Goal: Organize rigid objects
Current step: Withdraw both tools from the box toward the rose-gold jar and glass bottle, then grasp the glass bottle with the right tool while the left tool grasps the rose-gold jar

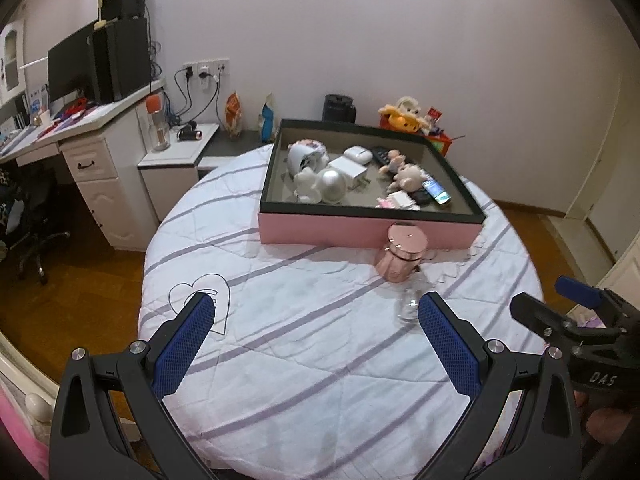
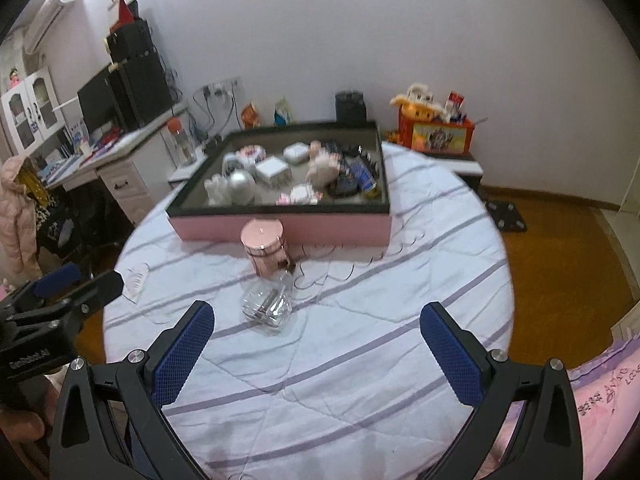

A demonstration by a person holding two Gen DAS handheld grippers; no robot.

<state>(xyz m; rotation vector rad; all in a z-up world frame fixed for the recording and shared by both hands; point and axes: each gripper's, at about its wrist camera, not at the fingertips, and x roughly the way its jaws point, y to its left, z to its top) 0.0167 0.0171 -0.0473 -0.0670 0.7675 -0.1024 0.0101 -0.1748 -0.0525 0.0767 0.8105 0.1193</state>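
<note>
I see the shiny rose-gold metal canister (image 1: 402,254) standing on the striped white quilt (image 1: 304,360), touching the pink-walled, black-rimmed tray (image 1: 360,230) of trinkets. A clear glass bottle (image 2: 270,306) lies just before it. My left gripper (image 1: 316,334) and right gripper (image 2: 318,342) both hover wide, empty.

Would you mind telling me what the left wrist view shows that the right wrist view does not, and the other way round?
Only the left wrist view shows the heart outline drawn on the bedspread, and the right gripper from the side. Only the right wrist view shows the pink jacket and the air conditioner. Both show the pink tray of small items, the rose-gold lidded cup before it and the clear glass object.
</note>
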